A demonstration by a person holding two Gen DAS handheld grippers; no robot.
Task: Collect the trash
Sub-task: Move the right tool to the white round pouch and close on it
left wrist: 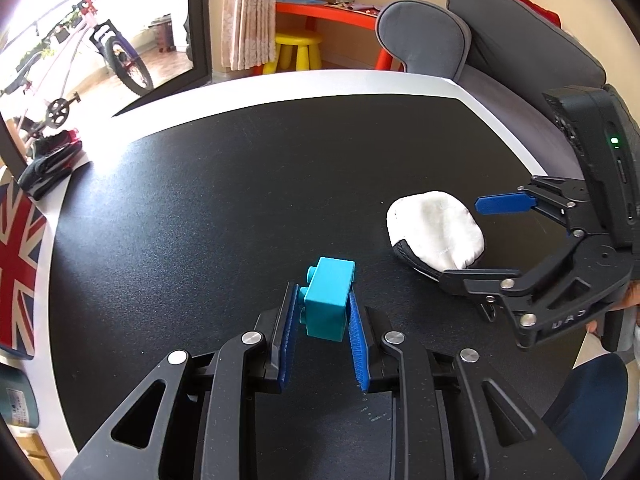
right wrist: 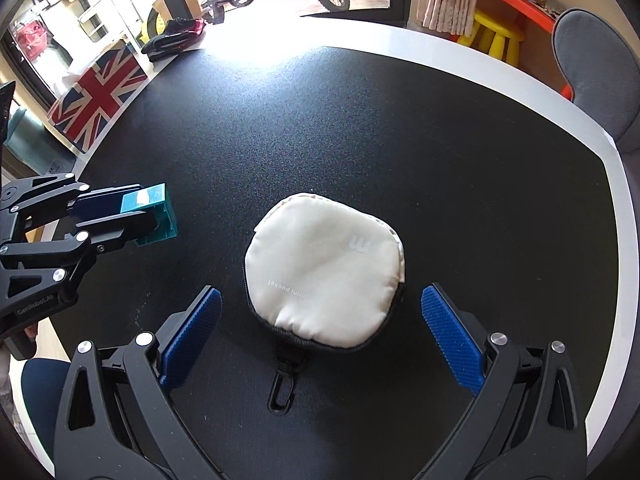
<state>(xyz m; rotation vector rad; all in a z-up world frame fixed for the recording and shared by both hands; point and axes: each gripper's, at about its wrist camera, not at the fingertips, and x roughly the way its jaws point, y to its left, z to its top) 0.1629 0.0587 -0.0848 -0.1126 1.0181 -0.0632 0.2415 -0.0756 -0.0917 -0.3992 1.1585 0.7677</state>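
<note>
A teal toy brick point(left wrist: 329, 297) sits between the blue pads of my left gripper point(left wrist: 325, 304), which is shut on it just over the black table top point(left wrist: 240, 168). The brick also shows in the right wrist view point(right wrist: 154, 216), held at the left. A round white zip pouch point(right wrist: 324, 270) with a black clip lies flat on the table. My right gripper point(right wrist: 320, 312) is open, its pads on either side of the pouch's near edge and apart from it. In the left wrist view the pouch point(left wrist: 436, 230) lies between the right gripper's fingers point(left wrist: 505, 202).
The table has a white rim point(right wrist: 592, 128). A dark folded cloth point(right wrist: 172, 42) lies at its far left corner. A grey sofa point(left wrist: 520, 48) stands to the right. A Union Jack box point(right wrist: 96, 96) stands beside the table's left.
</note>
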